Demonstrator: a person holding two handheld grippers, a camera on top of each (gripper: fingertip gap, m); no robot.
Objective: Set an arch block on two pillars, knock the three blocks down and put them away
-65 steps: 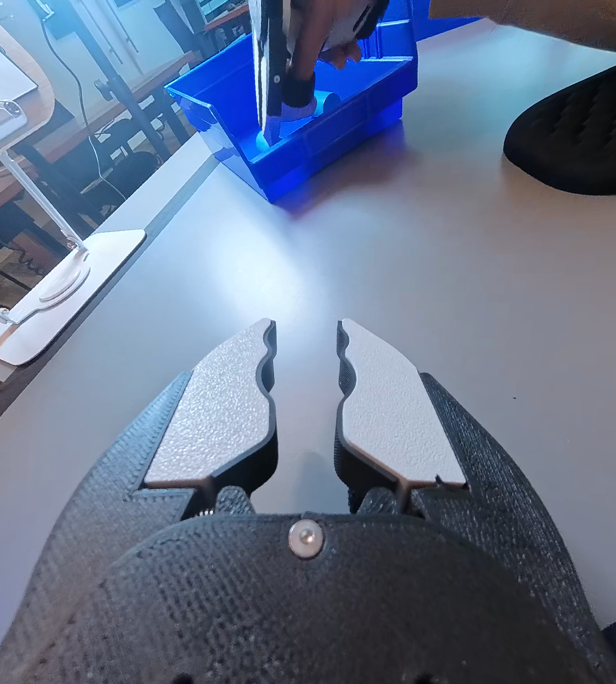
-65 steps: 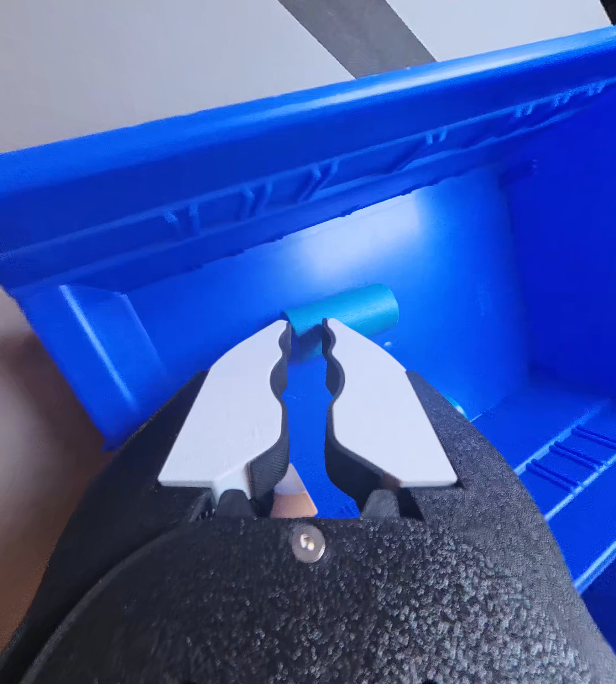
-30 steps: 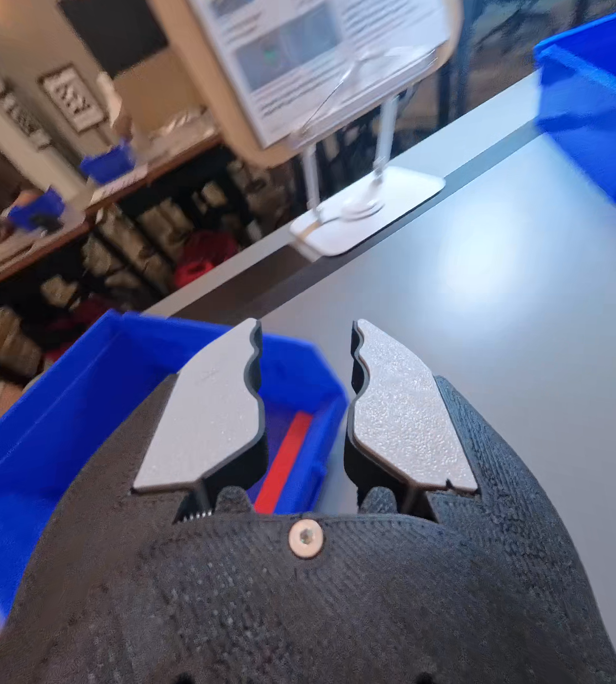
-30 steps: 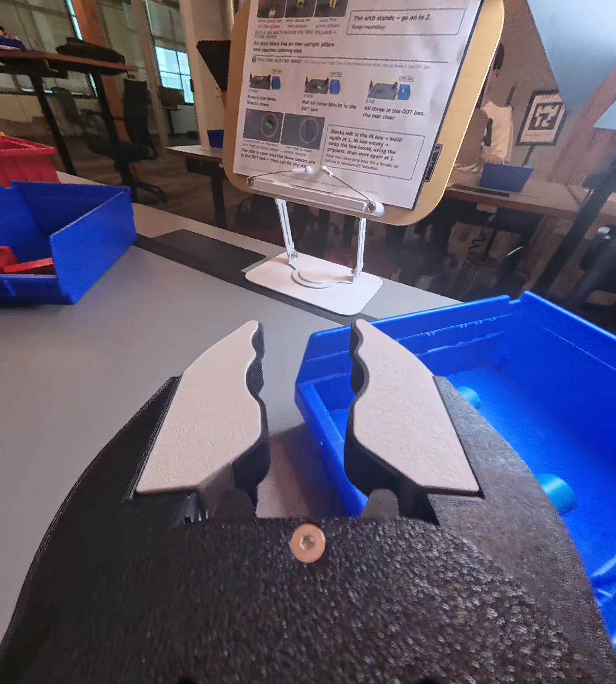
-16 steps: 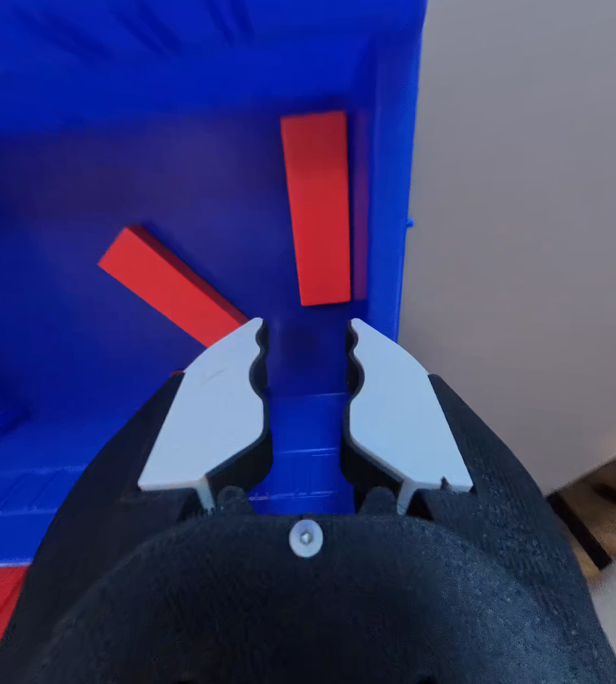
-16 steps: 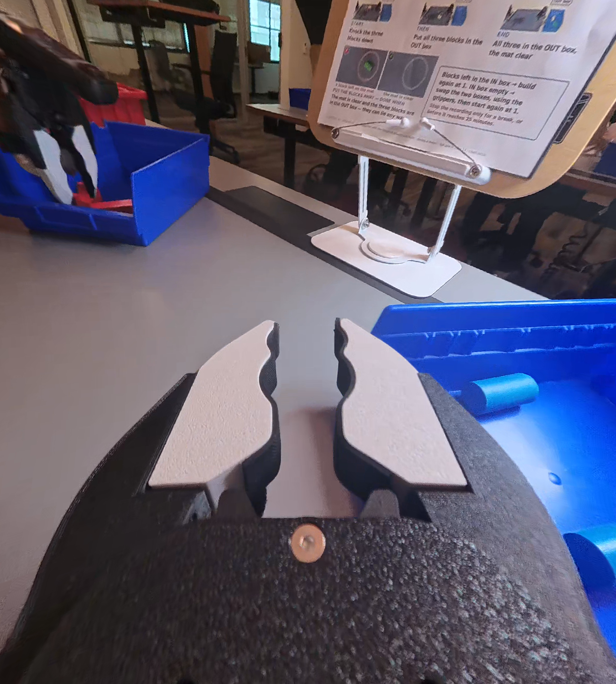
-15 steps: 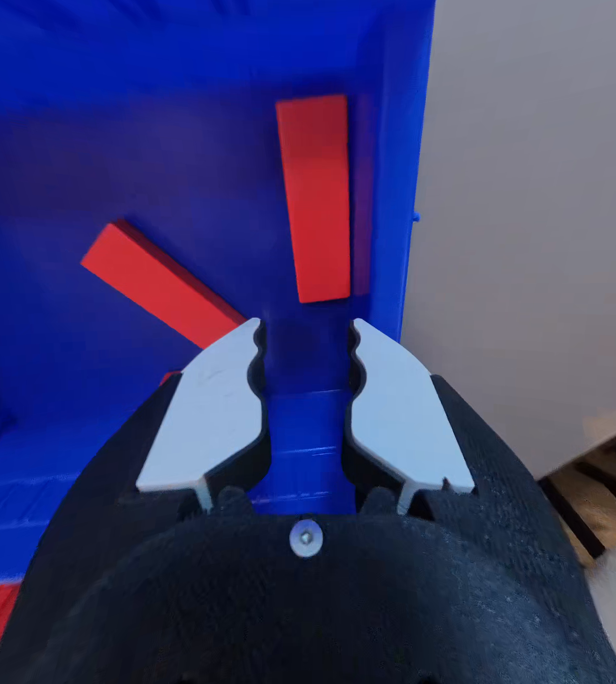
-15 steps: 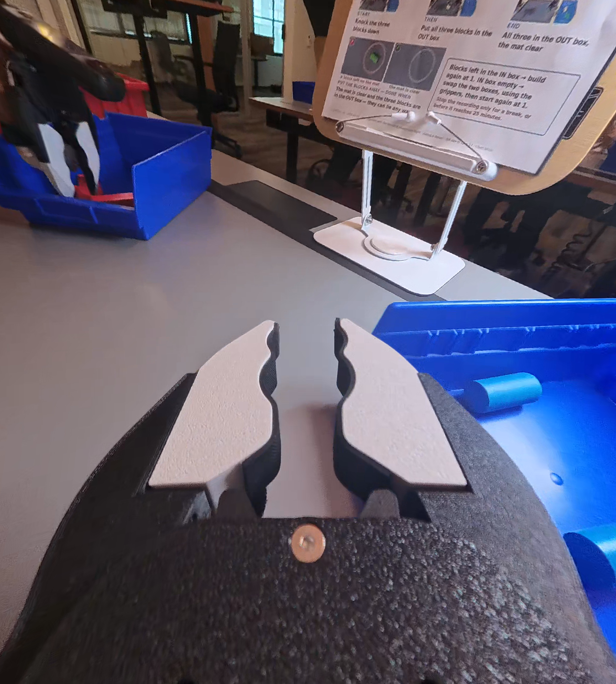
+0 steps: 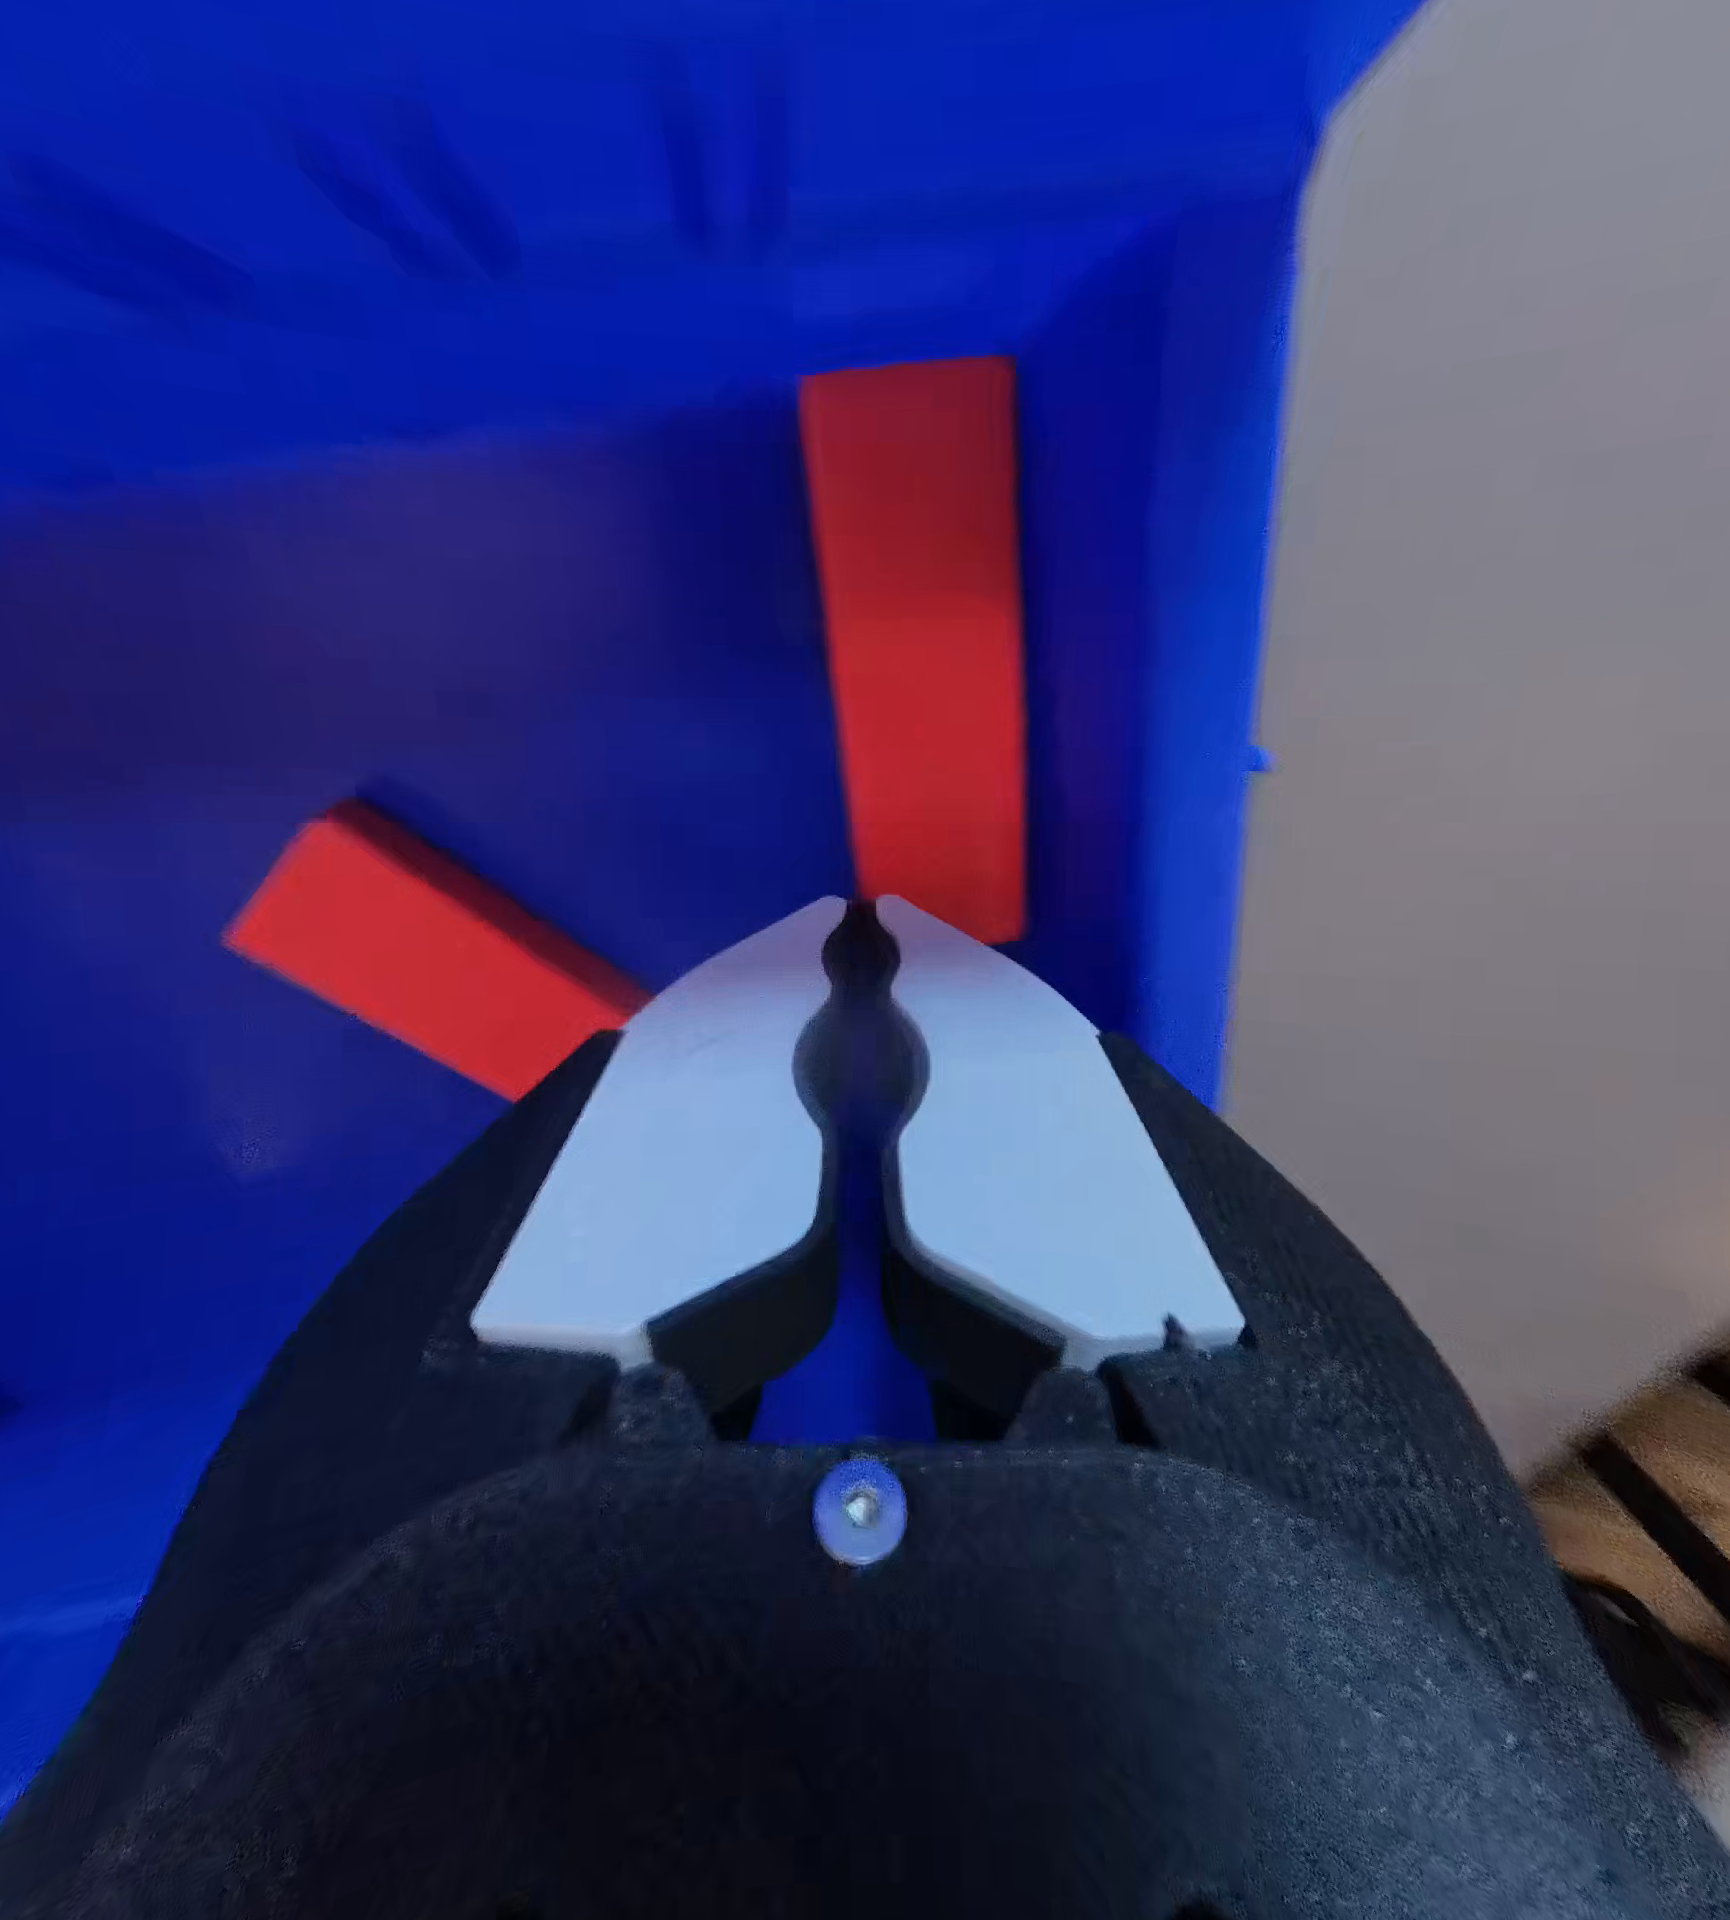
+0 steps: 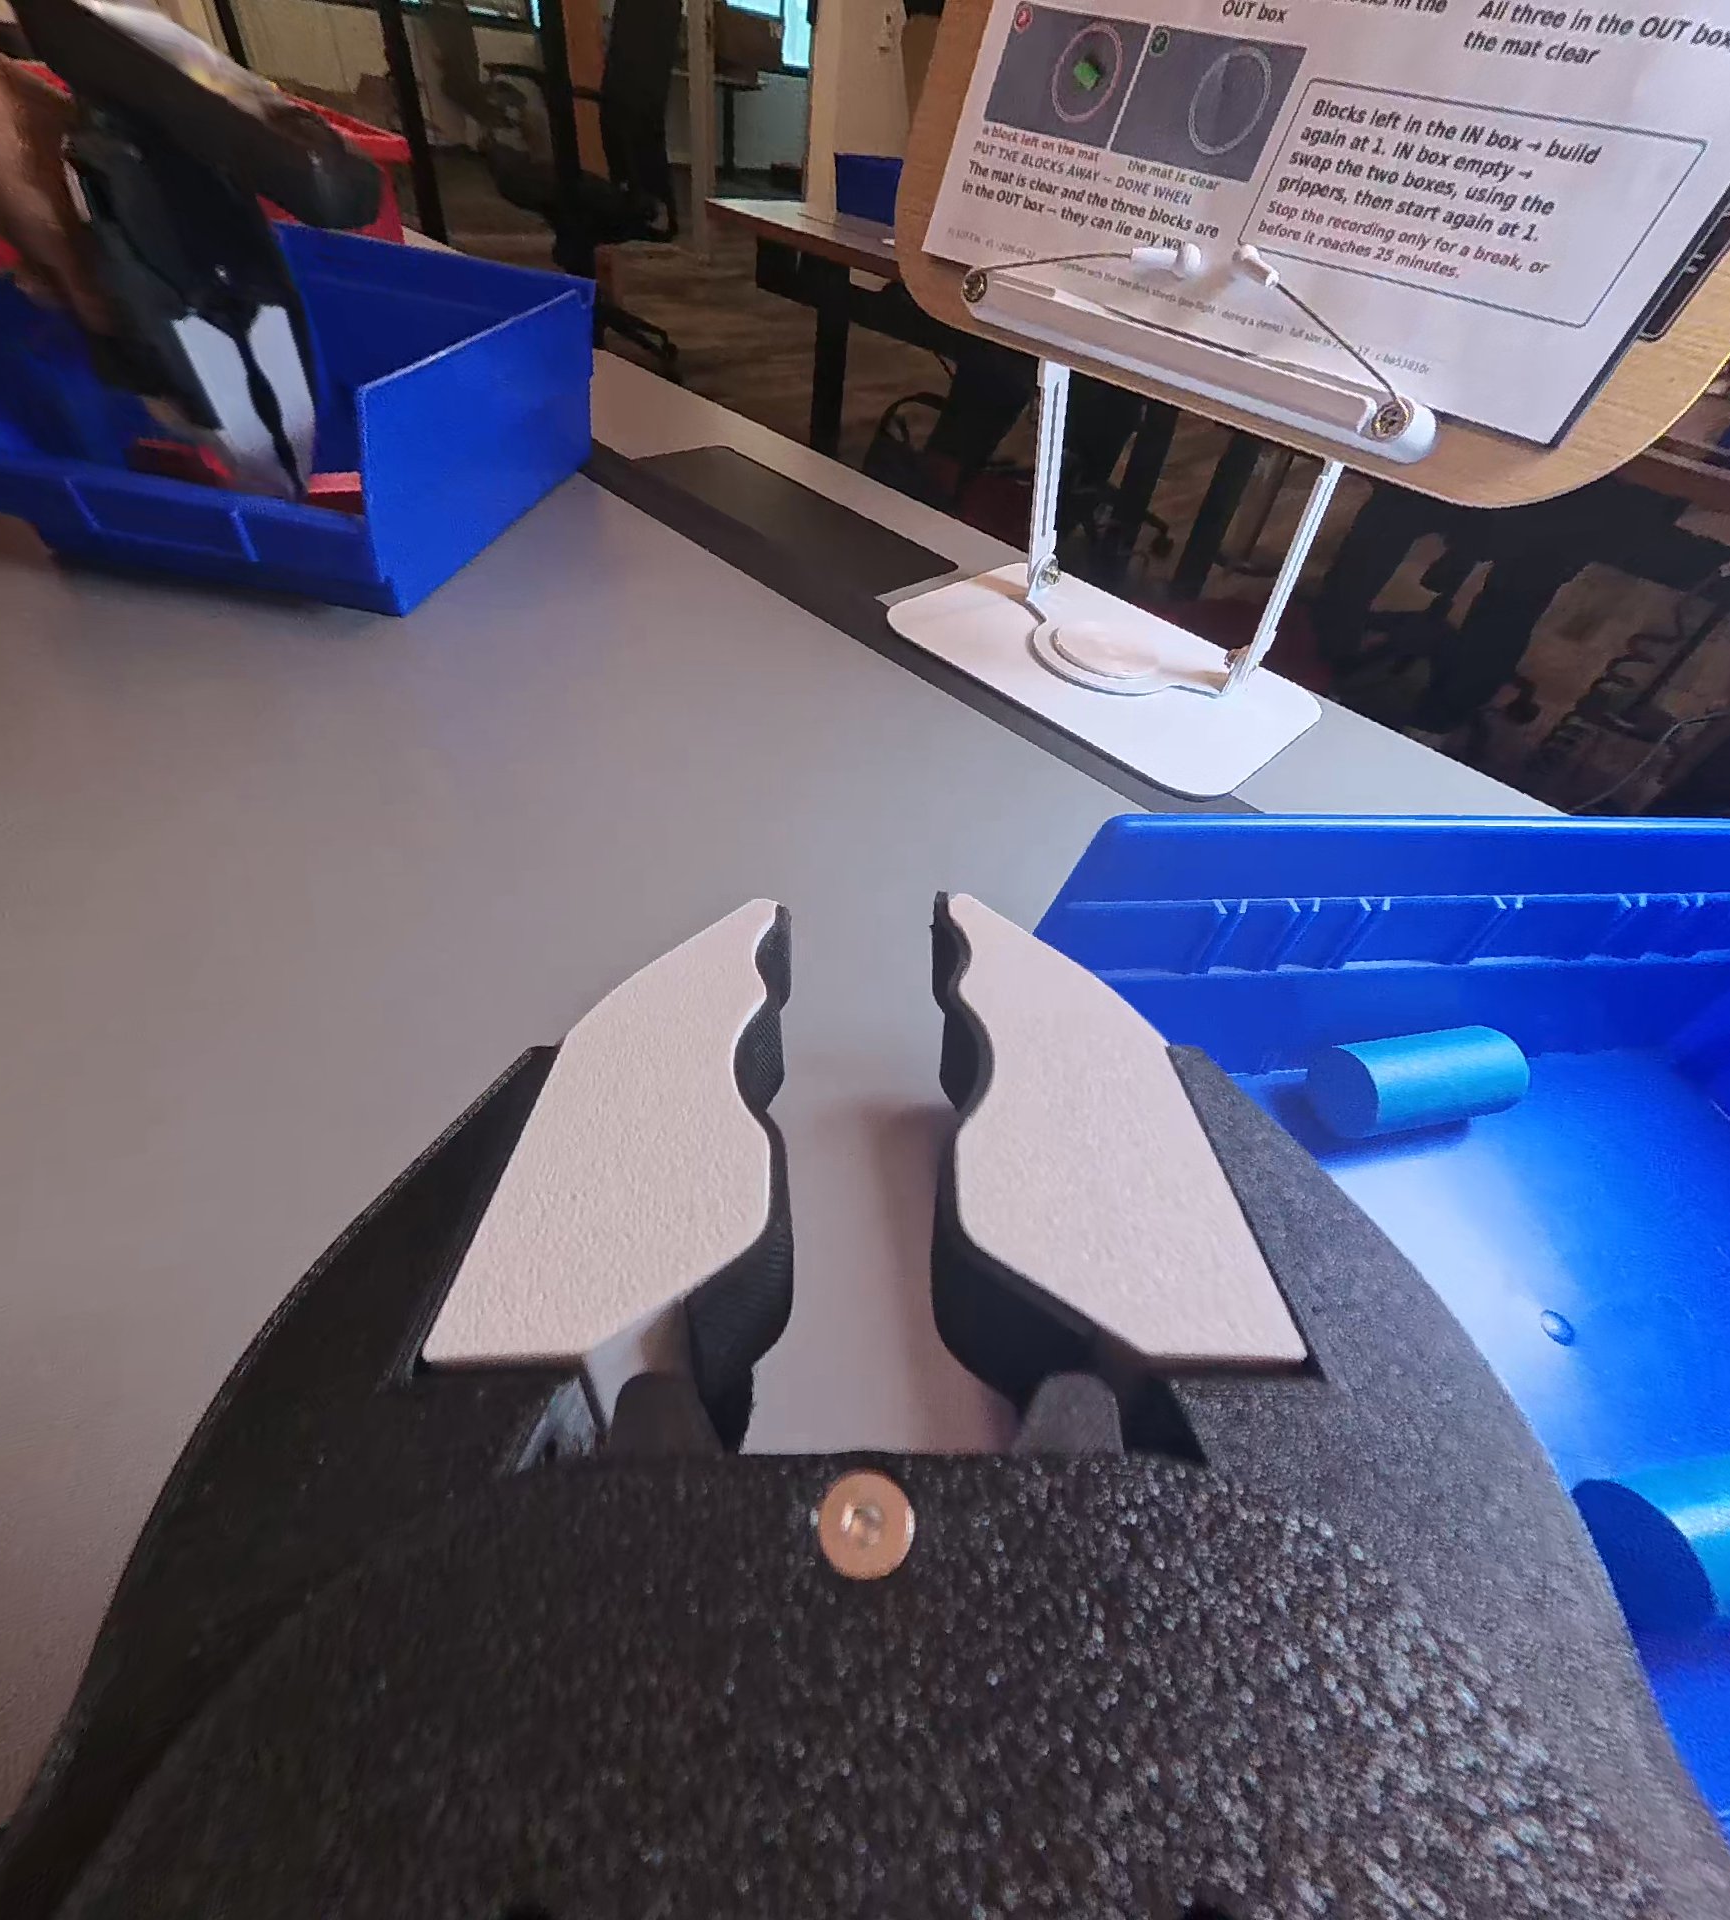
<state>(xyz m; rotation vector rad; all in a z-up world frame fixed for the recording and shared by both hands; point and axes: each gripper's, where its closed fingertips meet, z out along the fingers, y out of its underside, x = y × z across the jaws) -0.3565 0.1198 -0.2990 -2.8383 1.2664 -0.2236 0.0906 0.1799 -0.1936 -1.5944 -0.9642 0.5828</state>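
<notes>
In the left wrist view my left gripper (image 9: 861, 912) is down inside a blue bin (image 9: 425, 312), jaws closed tip to tip with nothing seen between them. Its tips sit at the near end of a flat red block (image 9: 918, 644) lying along the bin's right wall. A second red block (image 9: 414, 945) lies slanted to the left, partly hidden by my fingers. The right wrist view shows that gripper (image 10: 263, 447) in the far left bin (image 10: 471, 457). My right gripper (image 10: 861, 925) is open and empty over the grey table (image 10: 321, 831), beside a second blue bin (image 10: 1412, 914).
The near blue bin holds two blue cylinders (image 10: 1422, 1075) (image 10: 1713, 1527) lying on their sides. A white stand (image 10: 1110, 686) holding an instruction sheet is at the table's far edge. A red bin (image 10: 362, 140) stands behind the far bin. A person's hand holds the left gripper. It is some 4 cm from my left tips to the flat red block (image 9: 918, 644).
My left gripper moved from the table into the left bin, then closed its jaws beside the red block. My right gripper left the right bin and now hovers open beside it.
</notes>
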